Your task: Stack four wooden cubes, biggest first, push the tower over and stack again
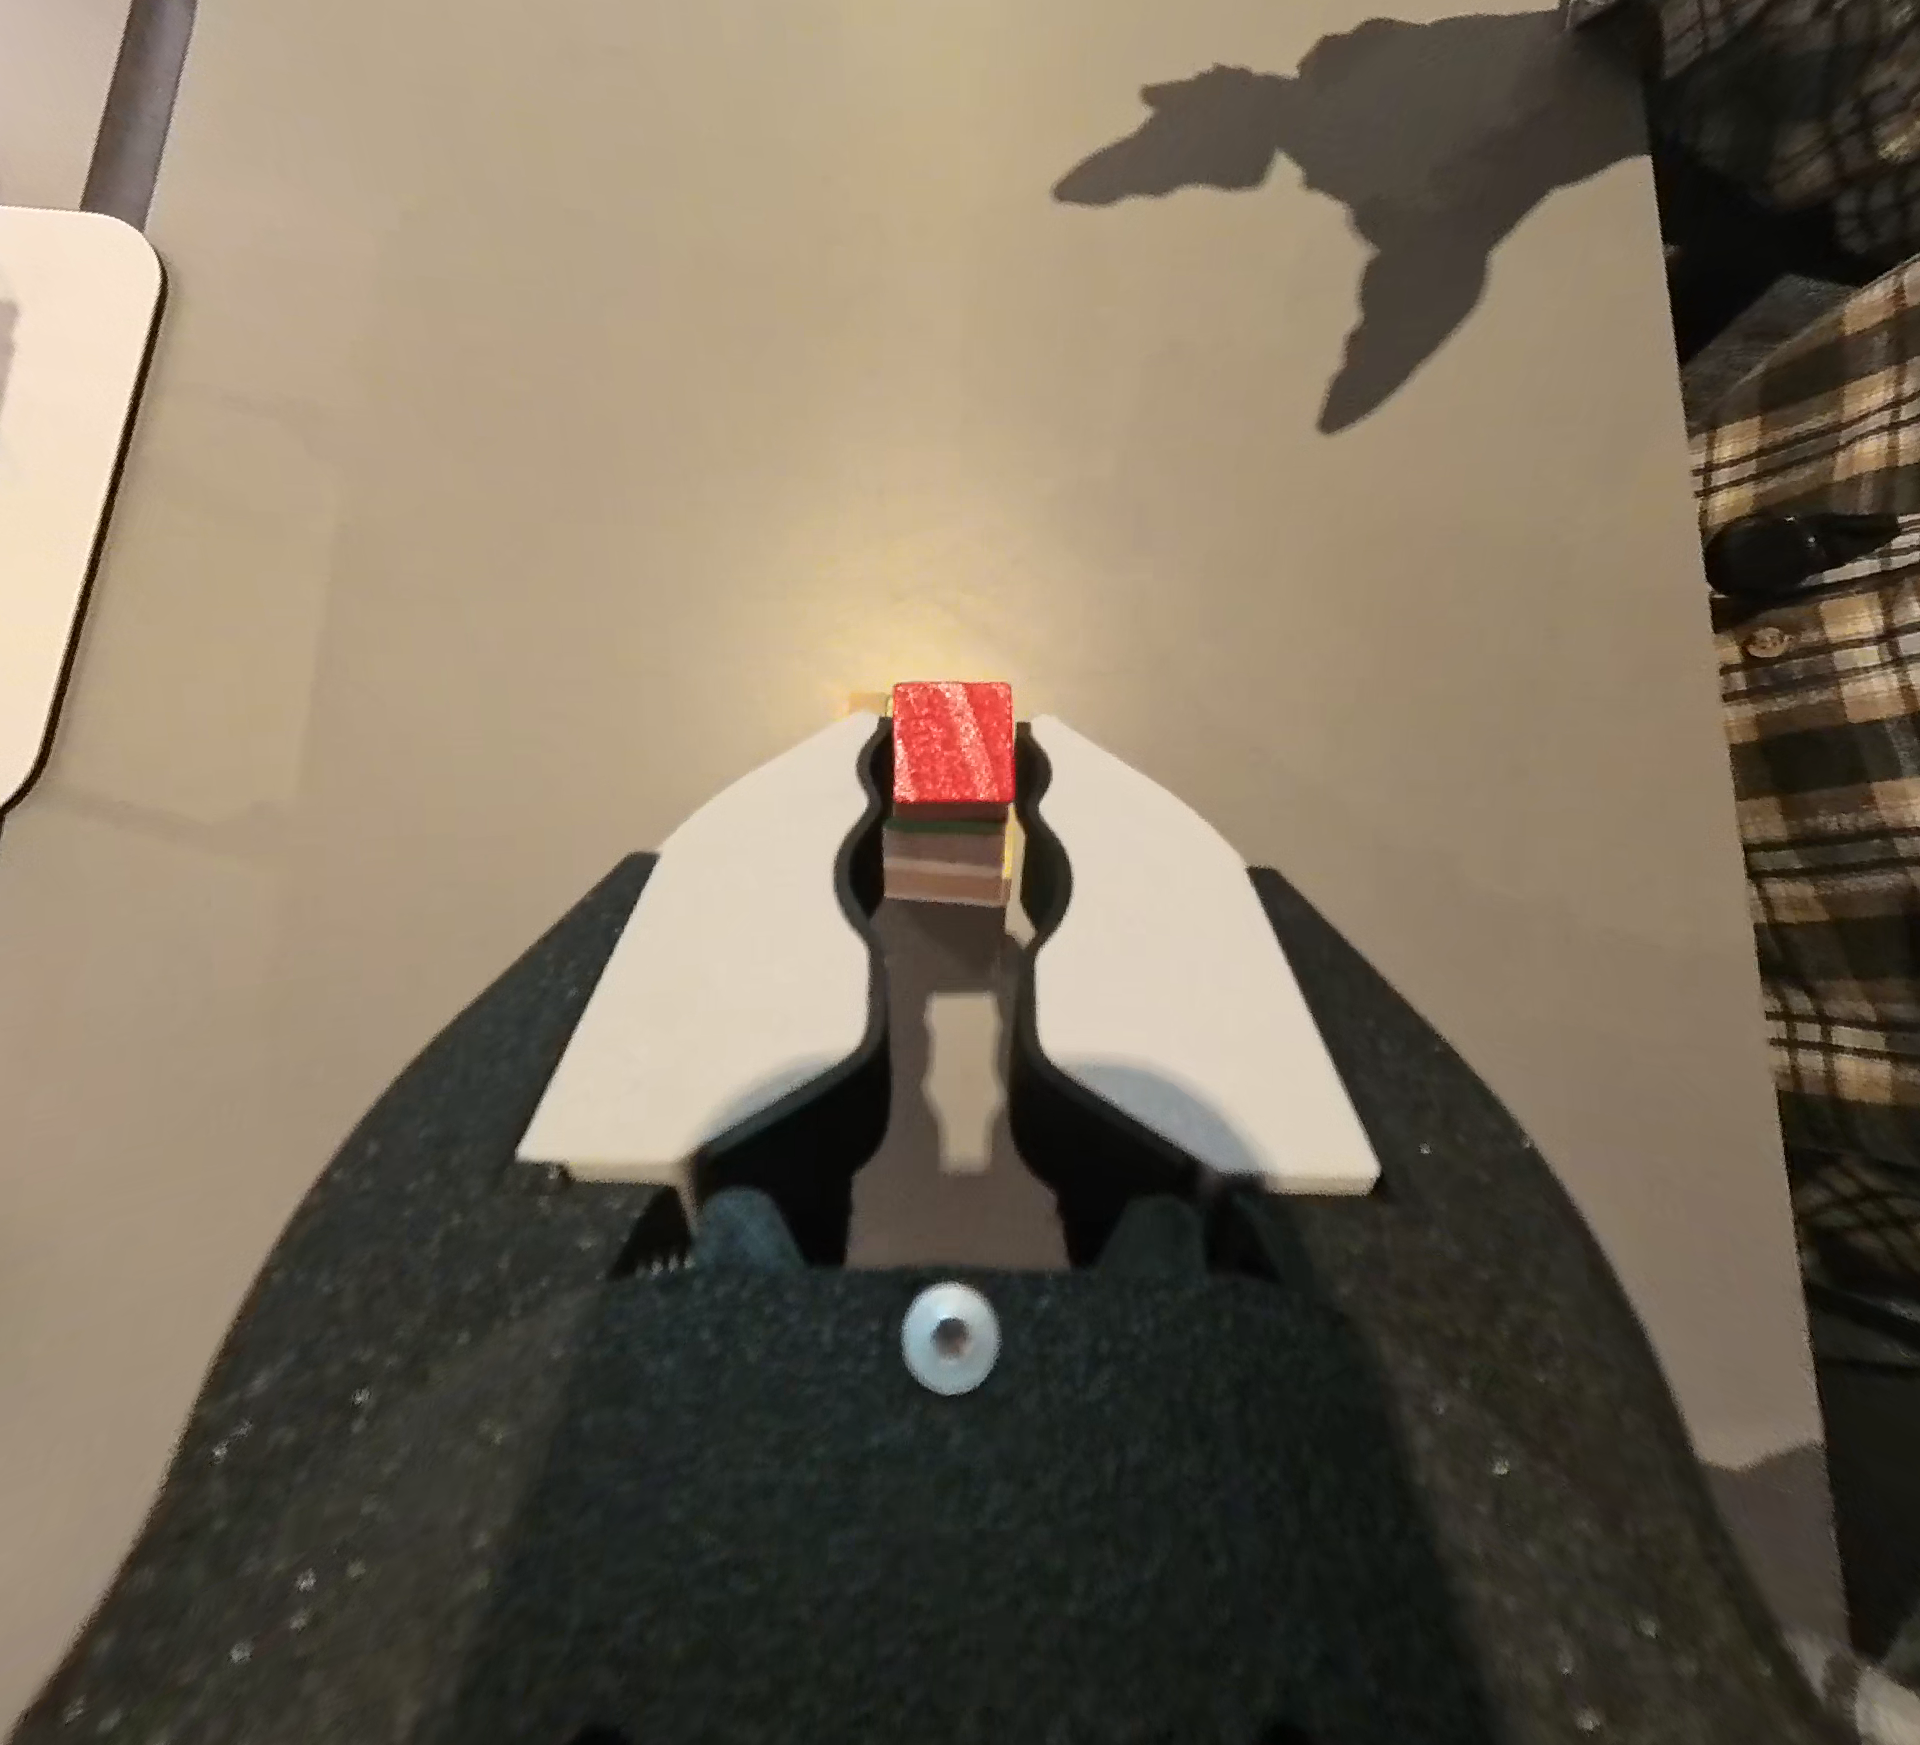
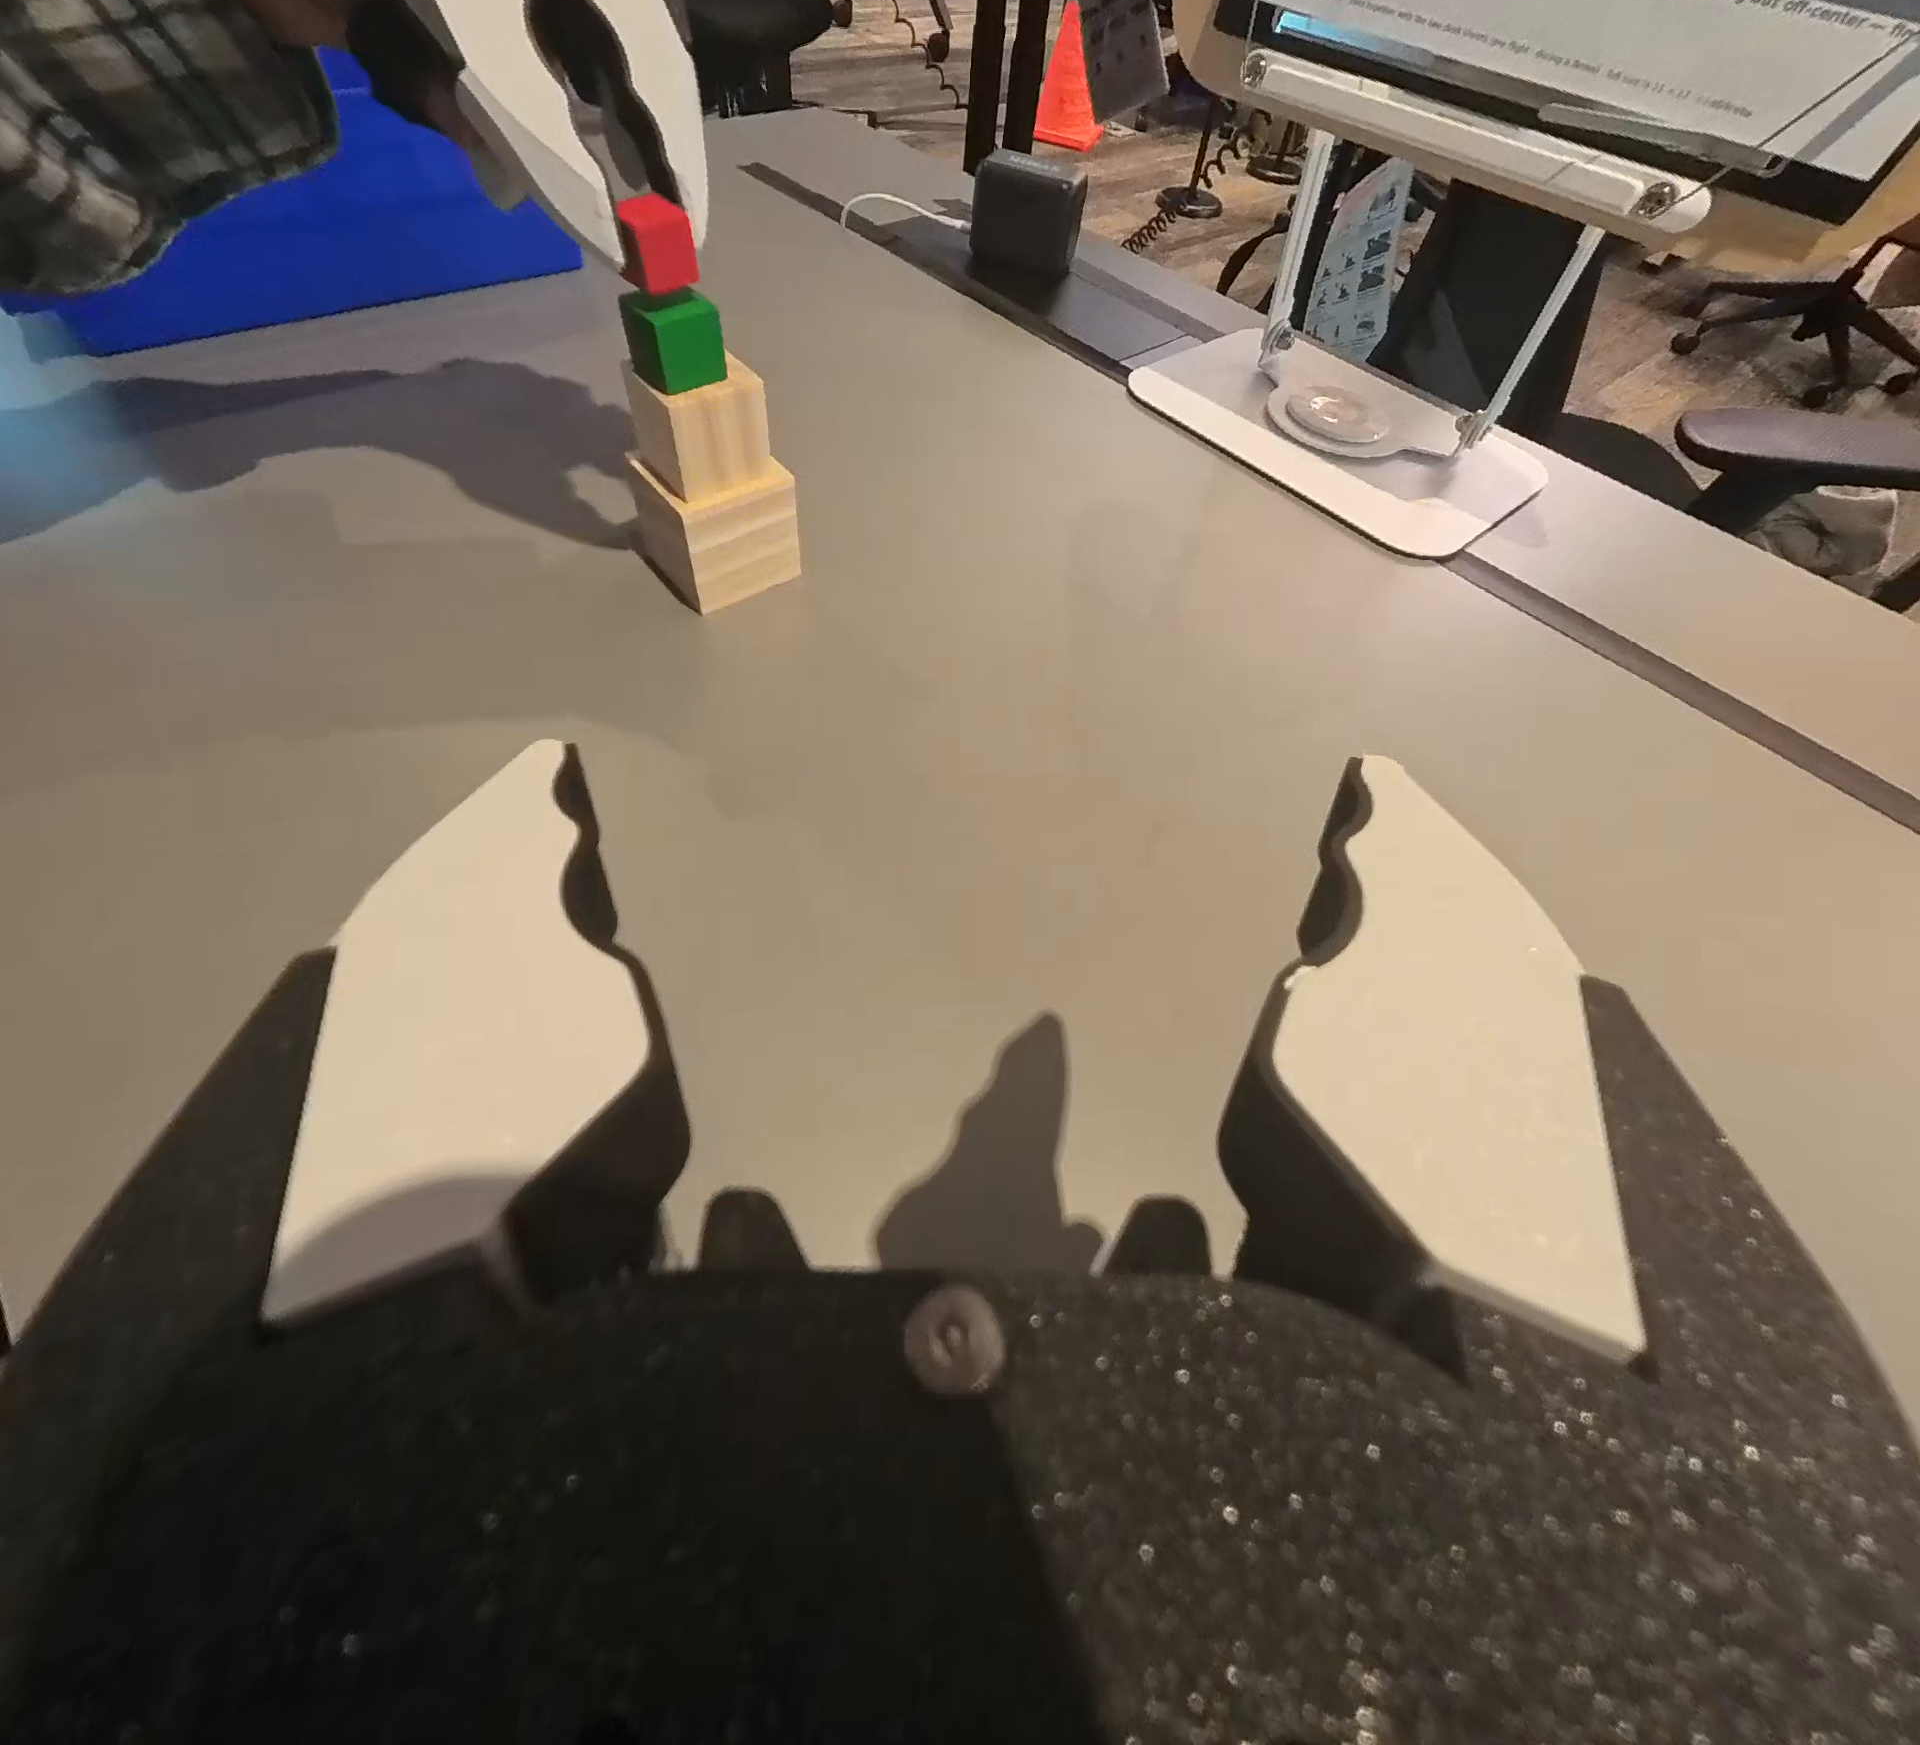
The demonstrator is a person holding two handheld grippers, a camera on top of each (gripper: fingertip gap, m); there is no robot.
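Note:
My left gripper (image 1: 952,739) is shut on a small red cube (image 1: 952,757) and holds it just above the tower, with a thin gap showing in the right wrist view. That view shows the left gripper (image 2: 657,235) with the red cube (image 2: 657,243) above a green cube (image 2: 675,339), which sits on a mid-size plain wooden cube (image 2: 698,426) on the biggest plain cube (image 2: 719,532). From above, the lower cubes are mostly hidden under the red one. My right gripper (image 2: 961,765) is open and empty, low over the grey table (image 2: 1039,656), well in front of the tower.
A tablet on a white stand (image 2: 1340,438) is at the table's back right, a small dark box (image 2: 1029,212) with a cable behind the tower, a blue bin (image 2: 312,241) at the back left. A person's plaid sleeve (image 1: 1808,656) is along the right of the left wrist view. Left tips to right tips: about 25 cm.

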